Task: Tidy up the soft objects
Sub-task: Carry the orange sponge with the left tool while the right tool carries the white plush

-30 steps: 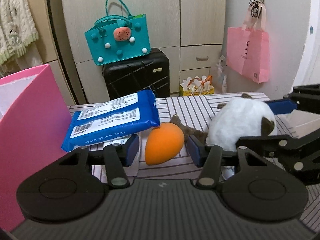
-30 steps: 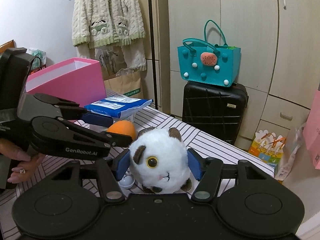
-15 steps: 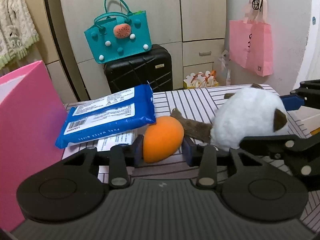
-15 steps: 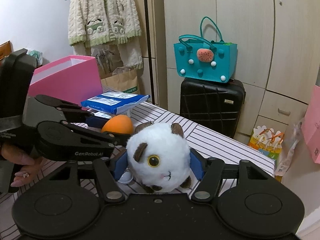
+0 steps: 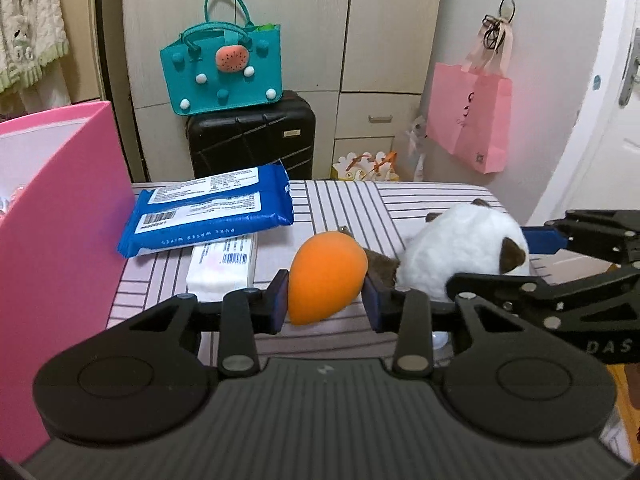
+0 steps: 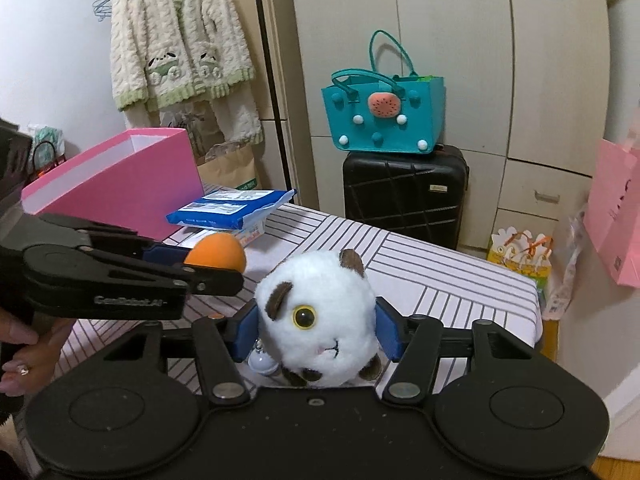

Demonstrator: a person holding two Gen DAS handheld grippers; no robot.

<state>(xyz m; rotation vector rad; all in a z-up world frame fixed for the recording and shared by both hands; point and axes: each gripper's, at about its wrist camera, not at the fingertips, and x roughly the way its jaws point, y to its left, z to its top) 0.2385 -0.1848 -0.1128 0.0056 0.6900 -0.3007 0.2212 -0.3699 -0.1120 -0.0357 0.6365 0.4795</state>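
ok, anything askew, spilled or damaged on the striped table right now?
Nothing spilled or damaged. The blue wet-wipes pack lies skewed across a smaller white packet, half covering it. The round white plush toy sits tilted between the right gripper's closing pads.

Both views sit low and close behind their own gripper fingers, looking forward and downward across the striped table (image 5: pixel 400 200). The left wrist view faces the black suitcase (image 5: pixel 252 140) head-on, with the pink box (image 5: pixel 60 220) pressed against its left edge. The right wrist view stands to the right of that position and faces the suitcase (image 6: pixel 404 196) obliquely, taking in the left gripper (image 6: pixel 224 268) from its side. Shared ground: the suitcase, the teal bag (image 5: pixel 224 76) atop it, the blue wipes pack (image 5: pixel 212 212), the orange egg-shaped toy (image 5: pixel 326 282) and the white plush toy (image 6: pixel 320 316).
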